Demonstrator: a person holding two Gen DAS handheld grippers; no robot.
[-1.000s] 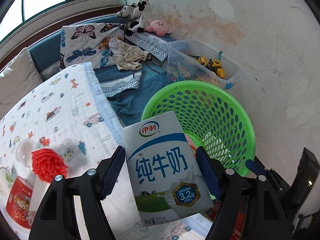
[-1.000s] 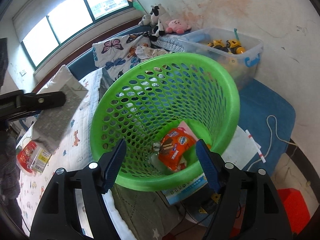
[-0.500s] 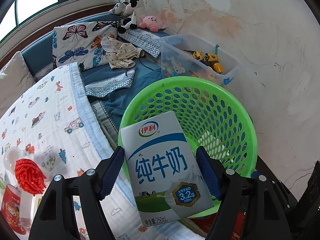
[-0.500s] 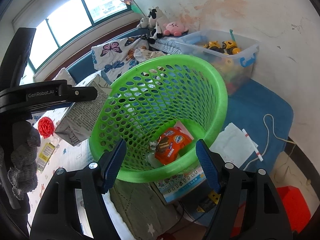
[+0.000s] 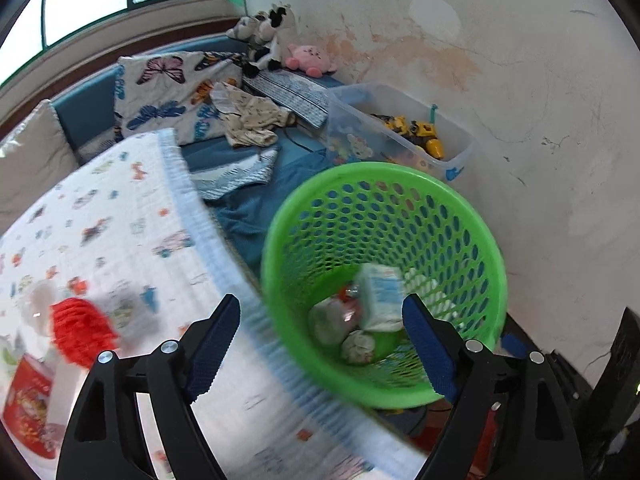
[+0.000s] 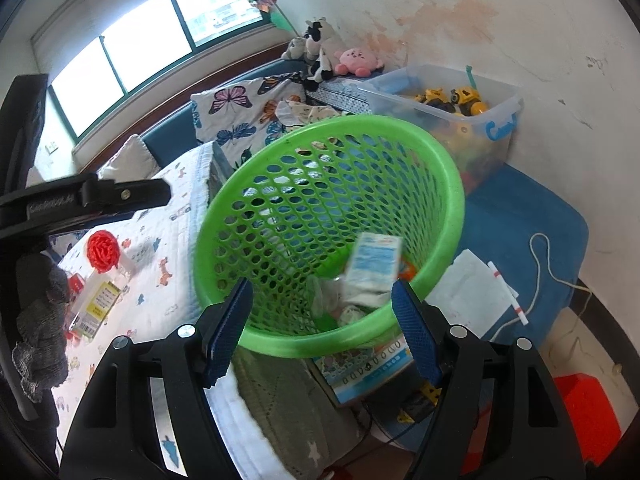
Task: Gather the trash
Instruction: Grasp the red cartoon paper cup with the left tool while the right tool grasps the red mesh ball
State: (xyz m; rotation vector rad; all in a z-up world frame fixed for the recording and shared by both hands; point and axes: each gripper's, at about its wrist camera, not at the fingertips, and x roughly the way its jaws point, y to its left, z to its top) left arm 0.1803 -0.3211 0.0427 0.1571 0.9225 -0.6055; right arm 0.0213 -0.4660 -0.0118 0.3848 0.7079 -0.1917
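Observation:
The white and blue milk carton [image 5: 380, 296] lies blurred inside the green mesh basket [image 5: 460, 232], on top of wrappers and crumpled paper. My left gripper [image 5: 320, 308] hovers above the basket's near rim. Its jaws are opening and nothing is between the pads. In the right wrist view the carton [image 6: 372, 268] shows deep in the basket [image 6: 332, 160], and my right gripper [image 6: 322, 292] stands open over the front rim, its pads touching nothing. On the bed cover remain a red bristly ball [image 6: 103, 250], a clear box with a yellow label [image 6: 96, 304] and a red tub [image 5: 28, 400].
A clear toy bin [image 5: 400, 136] stands against the stained wall behind the basket. Pillows, clothes and plush toys [image 5: 272, 36] fill the far corner. A blue mat [image 6: 532, 216] with paper and a white cord lies right of the basket, a red stool [image 6: 580, 420] below it.
My left gripper has let go of the milk carton, which has dropped into the green basket. Its jaws now stand wider and its view has swung left. The right gripper has kept still.

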